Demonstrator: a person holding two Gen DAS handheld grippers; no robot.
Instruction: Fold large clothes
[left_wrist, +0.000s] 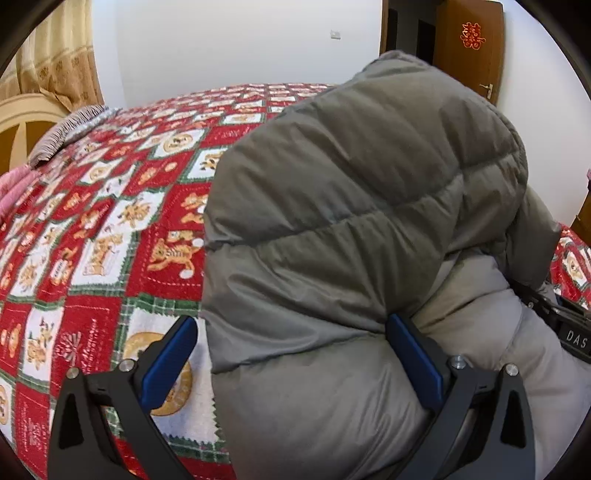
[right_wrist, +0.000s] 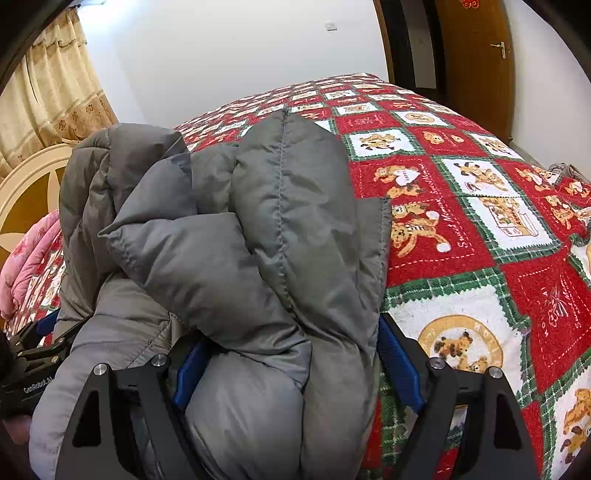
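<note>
A grey quilted puffer jacket lies bunched on the bed; it also shows in the right wrist view. My left gripper is open, its blue pads wide apart around the jacket's left edge, with jacket fabric between them. My right gripper is open too, with a thick fold of the jacket between its blue pads, at the jacket's right edge. The other gripper shows at the far right of the left wrist view and at the far left of the right wrist view.
A red, white and green patchwork bedspread with bear pictures covers the bed. A pink quilt and striped pillow lie by the headboard. A curtain, white wall and brown door stand behind.
</note>
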